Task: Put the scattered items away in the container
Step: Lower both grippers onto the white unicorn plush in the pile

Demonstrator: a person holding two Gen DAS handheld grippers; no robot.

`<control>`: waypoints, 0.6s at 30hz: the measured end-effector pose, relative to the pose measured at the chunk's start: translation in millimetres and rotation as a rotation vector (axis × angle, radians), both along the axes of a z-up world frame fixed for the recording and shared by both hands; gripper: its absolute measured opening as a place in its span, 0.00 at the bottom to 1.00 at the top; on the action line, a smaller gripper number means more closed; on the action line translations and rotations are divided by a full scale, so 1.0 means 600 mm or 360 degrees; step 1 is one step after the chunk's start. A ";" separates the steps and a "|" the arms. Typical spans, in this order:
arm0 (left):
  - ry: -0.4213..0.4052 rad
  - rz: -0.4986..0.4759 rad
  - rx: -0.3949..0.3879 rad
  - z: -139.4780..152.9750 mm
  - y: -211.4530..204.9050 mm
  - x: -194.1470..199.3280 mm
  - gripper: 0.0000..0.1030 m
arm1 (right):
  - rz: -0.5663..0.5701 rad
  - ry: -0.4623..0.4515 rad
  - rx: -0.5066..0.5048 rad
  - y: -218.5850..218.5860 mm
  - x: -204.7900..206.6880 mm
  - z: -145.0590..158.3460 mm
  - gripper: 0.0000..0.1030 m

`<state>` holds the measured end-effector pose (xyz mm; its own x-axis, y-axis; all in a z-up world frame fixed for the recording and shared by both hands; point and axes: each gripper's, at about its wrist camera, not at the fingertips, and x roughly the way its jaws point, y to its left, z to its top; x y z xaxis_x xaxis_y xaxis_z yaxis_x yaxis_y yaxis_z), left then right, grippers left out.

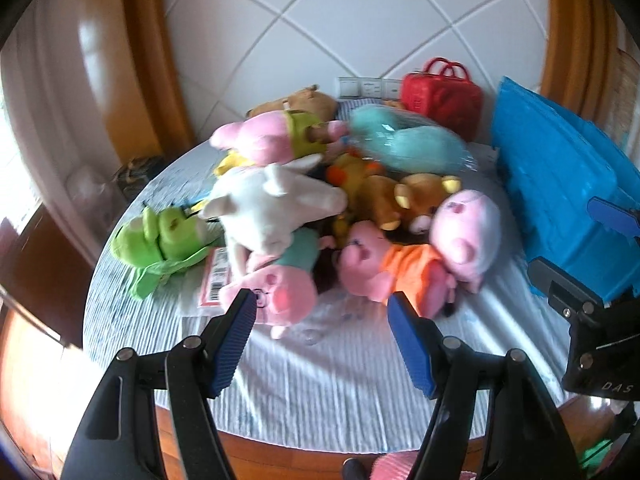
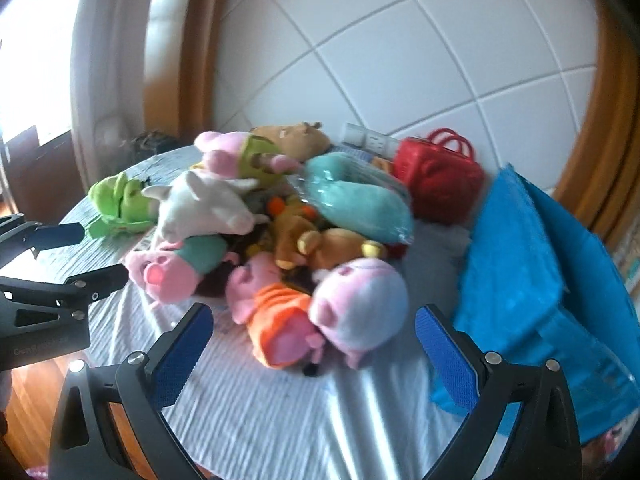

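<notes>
A heap of plush toys lies on a round worktop [image 1: 280, 392] covered with a pale striped cloth. In the left wrist view the left gripper [image 1: 322, 322] has its blue pads apart with nothing between them, held above the near edge of the cloth just in front of a pink pig in a teal shirt [image 1: 280, 280]. In the right wrist view the right gripper [image 2: 314, 342] also has its jaws apart and empty, in front of a pink pig in an orange shirt [image 2: 276, 320] and a round pale pink pig [image 2: 360, 304], which touch each other.

The heap also holds a white plush animal [image 1: 268, 204], a green plush [image 1: 160, 236] at its left edge, a brown bear [image 1: 416, 200], a teal plush in clear wrap [image 1: 404, 140] and, at the back, a pink pig in a green top [image 1: 268, 136] with a tan plush [image 1: 304, 98] behind it. A red handbag [image 1: 442, 96] stands near the tiled wall.

The container, a blue plastic bin [image 1: 560, 184], sits at the right edge of the worktop, apart from the heap; both views are too blurred to tell whether it is upright or lying on its side.

Only the left view shows a red-and-white barcode label [image 1: 216, 276] under the white plush, and the right gripper's dark body at the far right in front of the bin. Only the right view shows the left gripper from the side at the left edge, its fingers apart, and the bright window behind it.
</notes>
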<state>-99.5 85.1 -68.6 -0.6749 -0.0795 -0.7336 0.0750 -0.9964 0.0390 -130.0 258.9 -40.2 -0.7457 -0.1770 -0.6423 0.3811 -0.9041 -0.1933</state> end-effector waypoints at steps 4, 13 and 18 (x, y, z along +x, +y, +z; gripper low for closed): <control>-0.0023 0.0092 0.0001 -0.007 -0.034 -0.019 0.65 | 0.0092 -0.0018 0.0008 -0.038 -0.030 -0.007 1.00; -0.0058 0.0281 0.0009 -0.017 -0.092 -0.101 0.65 | 0.0260 -0.0084 0.0012 -0.095 -0.138 -0.028 1.00; -0.0112 0.0329 0.0013 -0.033 -0.109 -0.145 0.65 | 0.0284 -0.0137 -0.0003 -0.102 -0.198 -0.045 1.00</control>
